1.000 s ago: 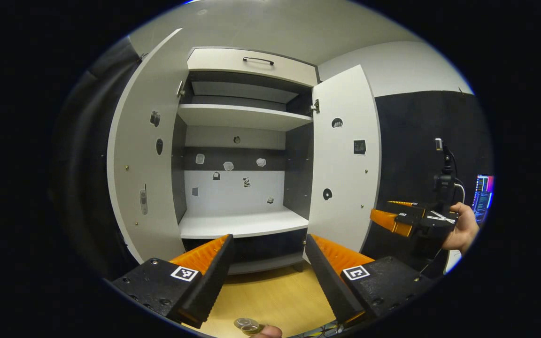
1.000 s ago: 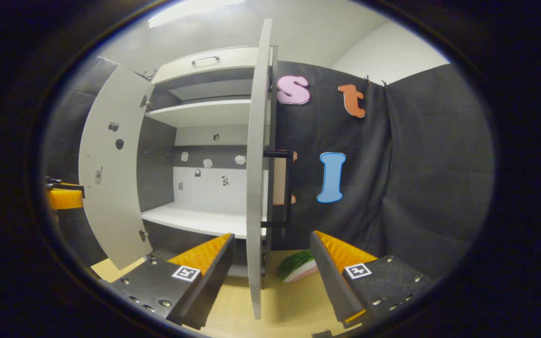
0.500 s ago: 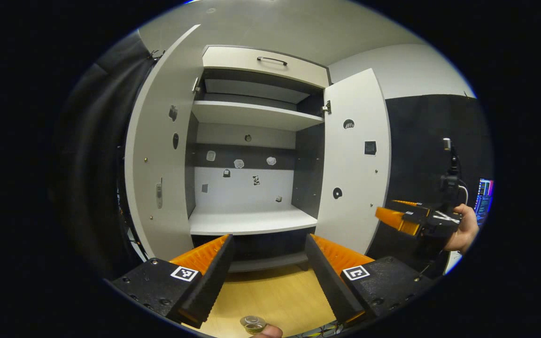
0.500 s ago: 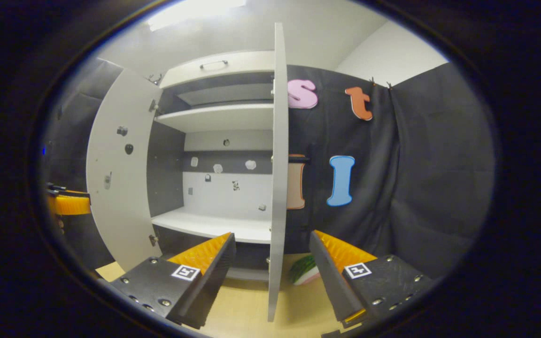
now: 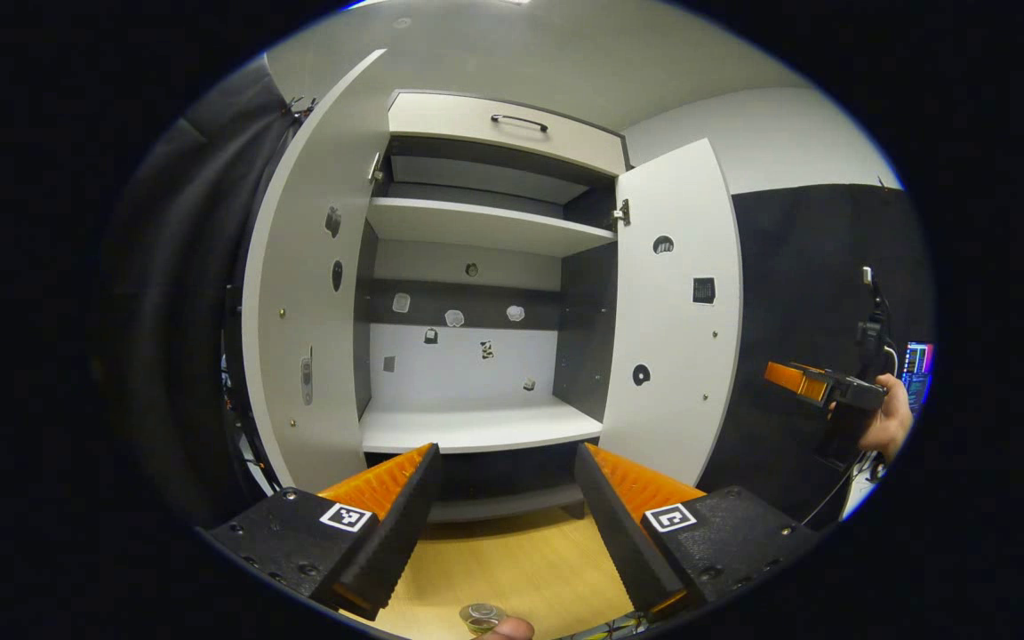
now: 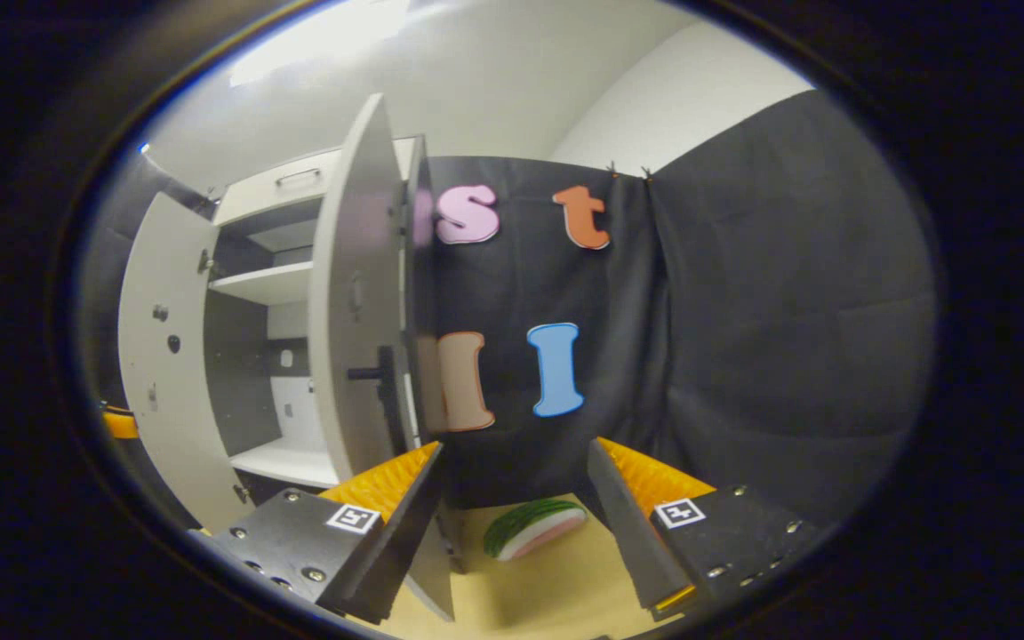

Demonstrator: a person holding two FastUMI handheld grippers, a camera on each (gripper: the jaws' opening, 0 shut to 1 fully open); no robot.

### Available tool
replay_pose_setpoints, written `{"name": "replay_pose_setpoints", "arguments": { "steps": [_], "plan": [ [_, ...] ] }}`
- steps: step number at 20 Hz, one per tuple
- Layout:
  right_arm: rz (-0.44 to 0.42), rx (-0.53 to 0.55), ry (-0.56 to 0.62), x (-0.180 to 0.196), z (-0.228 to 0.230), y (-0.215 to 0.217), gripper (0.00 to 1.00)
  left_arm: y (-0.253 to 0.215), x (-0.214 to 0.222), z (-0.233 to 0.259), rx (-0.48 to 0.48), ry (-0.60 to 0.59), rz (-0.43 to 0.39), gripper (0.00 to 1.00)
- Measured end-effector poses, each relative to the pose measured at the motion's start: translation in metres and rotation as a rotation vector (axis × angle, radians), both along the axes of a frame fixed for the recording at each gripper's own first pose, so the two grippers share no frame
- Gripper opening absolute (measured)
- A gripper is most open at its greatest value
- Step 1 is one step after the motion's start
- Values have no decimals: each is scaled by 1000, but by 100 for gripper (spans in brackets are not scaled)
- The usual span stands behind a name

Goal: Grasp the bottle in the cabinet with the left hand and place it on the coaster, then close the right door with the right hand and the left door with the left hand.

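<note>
Bottle cap (image 5: 482,613) sits at bottom centre, cabinet shelves bare. Left gripper (image 5: 501,524) and right gripper (image 6: 516,520) are spread, empty. Next, judged: push right door (image 6: 354,302), left of centre, shut.

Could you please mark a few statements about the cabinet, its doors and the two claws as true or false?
1. Both cabinet doors stand open. True: left door, right door.
2. A bottle stands on the lower shelf. False: that shelf is bare.
3. The left claw is shut on something. False: it is open, holding nothing.
4. The right claw is open. True.
5. The right door's handle is gripped. False: nothing touches it.
</note>
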State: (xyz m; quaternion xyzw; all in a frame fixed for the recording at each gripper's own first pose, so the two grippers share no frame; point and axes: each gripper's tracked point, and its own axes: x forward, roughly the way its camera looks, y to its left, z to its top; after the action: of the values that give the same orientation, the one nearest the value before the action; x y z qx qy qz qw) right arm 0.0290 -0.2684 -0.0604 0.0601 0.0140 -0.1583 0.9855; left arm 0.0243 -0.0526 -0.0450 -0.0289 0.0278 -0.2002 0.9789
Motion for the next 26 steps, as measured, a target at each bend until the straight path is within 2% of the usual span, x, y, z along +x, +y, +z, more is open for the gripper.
{"name": "replay_pose_setpoints", "arguments": {
  "steps": [2,3,4,11,12,13,14,18,21,22,24,25,26],
  "plan": [
    [-30,28,26,10,-8,-16,92,2,1,2,-3,-4,6,96],
    [-33,32,39,14,-11,-15,93,3,1,3,-3,-4,7,96],
    [-25,29,49,18,-13,-12,98,4,1,3,-1,-4,8,96],
    [171,-77,63,50,-23,56,98,14,-3,2,26,-12,24,96],
    [147,-126,76,58,-29,51,98,15,-4,1,28,-13,23,96],
    [132,-166,95,59,-35,50,90,17,-3,-1,33,-11,29,95],
    [133,-170,94,59,-35,49,92,19,-2,-4,37,-4,35,96],
    [153,-58,93,56,-38,64,90,21,-2,-10,26,11,32,95],
    [208,-101,78,60,-32,91,90,18,-1,-13,16,23,26,96],
    [239,-97,76,61,-33,104,90,17,-1,-12,9,22,23,93],
    [289,-96,78,64,-35,130,90,17,-2,-7,3,11,15,93],
    [306,-107,77,67,-35,140,86,19,-2,-4,8,3,16,93],
    [316,-111,78,71,-34,149,86,24,0,-1,14,-8,20,96]
  ]
}}
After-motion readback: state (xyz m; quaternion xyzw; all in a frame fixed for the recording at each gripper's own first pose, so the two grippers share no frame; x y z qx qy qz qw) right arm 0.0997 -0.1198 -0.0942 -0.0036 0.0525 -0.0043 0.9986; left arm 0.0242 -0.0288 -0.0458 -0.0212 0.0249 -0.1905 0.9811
